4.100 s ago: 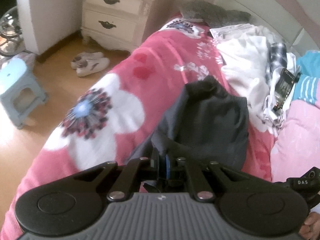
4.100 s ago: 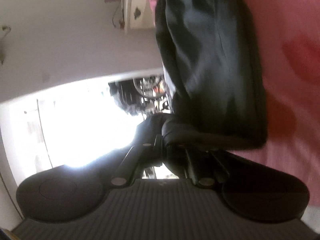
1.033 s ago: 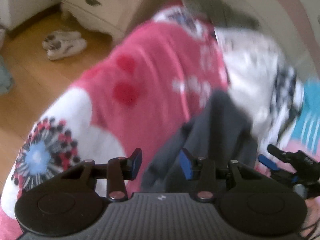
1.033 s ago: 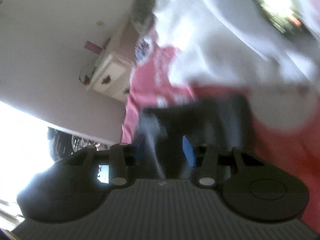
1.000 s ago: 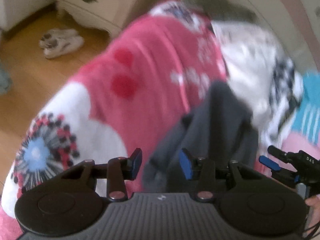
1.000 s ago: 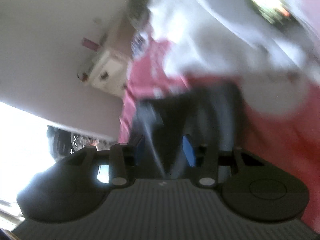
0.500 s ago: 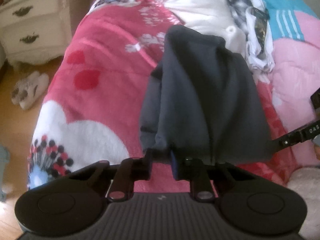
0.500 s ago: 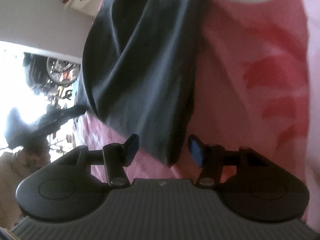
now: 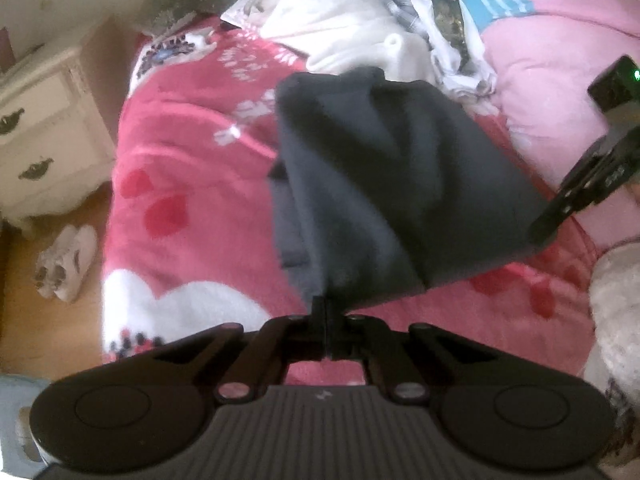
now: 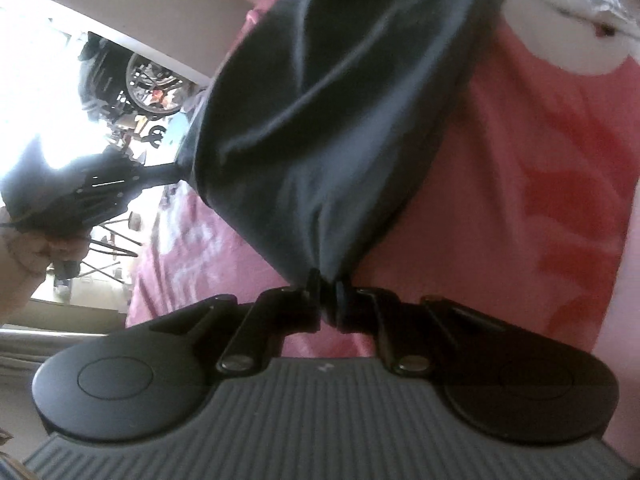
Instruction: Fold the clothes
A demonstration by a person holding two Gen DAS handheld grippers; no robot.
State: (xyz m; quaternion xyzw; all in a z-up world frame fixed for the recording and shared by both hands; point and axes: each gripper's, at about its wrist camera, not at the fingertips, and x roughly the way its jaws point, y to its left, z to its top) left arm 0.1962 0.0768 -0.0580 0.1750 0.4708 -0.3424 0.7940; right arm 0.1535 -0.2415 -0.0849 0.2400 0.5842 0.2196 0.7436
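Note:
A dark grey garment [image 9: 392, 184] lies partly folded on the pink flowered blanket [image 9: 180, 168]. My left gripper [image 9: 326, 312] is shut on its near left corner. My right gripper [image 10: 326, 284] is shut on the garment's other near corner [image 10: 320, 152], and its black body shows at the right in the left wrist view [image 9: 576, 196]. The near edge hangs lifted between the two grippers. In the right wrist view the left gripper [image 10: 80, 192] shows at the left, held by a hand.
A heap of white, plaid and blue-striped clothes [image 9: 392, 20] lies at the head of the bed. A pink quilt [image 9: 560, 60] lies to the right. A cream nightstand [image 9: 36, 132] and white shoes [image 9: 64, 260] stand on the wooden floor at left.
Both grippers were open a second ago. The left shut on the garment's near edge half a second ago, then the right shut on it too, and the edge is lifted.

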